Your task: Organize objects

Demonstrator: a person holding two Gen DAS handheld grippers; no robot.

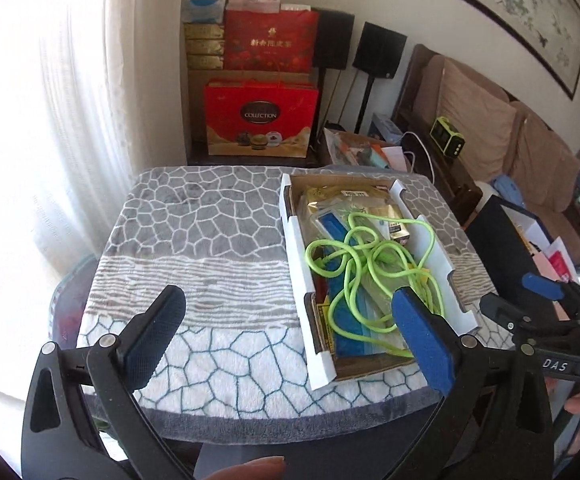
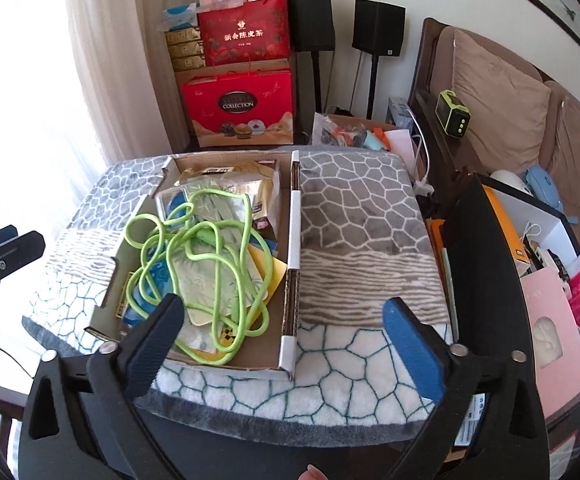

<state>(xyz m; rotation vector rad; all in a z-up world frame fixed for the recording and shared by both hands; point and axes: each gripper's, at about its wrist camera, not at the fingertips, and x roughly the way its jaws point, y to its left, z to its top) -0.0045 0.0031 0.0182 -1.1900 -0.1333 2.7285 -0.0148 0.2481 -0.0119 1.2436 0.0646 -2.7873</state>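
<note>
A shallow cardboard box (image 1: 294, 240) (image 2: 293, 240) lies on the patterned towel (image 1: 194, 240) (image 2: 361, 220) over the table. A tangled lime-green cord (image 1: 365, 264) (image 2: 202, 256) sits on top of gold packets (image 1: 353, 200) (image 2: 242, 176) and blue items inside it. My left gripper (image 1: 290, 336) hovers open above the towel's near edge, left of the box, nothing between its fingers. My right gripper (image 2: 286, 340) stands open over the box's near right corner, empty. Its tips (image 1: 537, 292) show at the right of the left wrist view. The left one's tips (image 2: 6, 244) show at the left edge of the right wrist view.
Red gift boxes (image 1: 262, 120) (image 2: 242, 108) and two black speakers (image 1: 377, 52) (image 2: 377, 28) stand behind the table. A sofa (image 1: 489, 128) (image 2: 501, 120) with cushions runs along the right. Open boxes and bags (image 2: 537, 264) of clutter crowd the table's right side.
</note>
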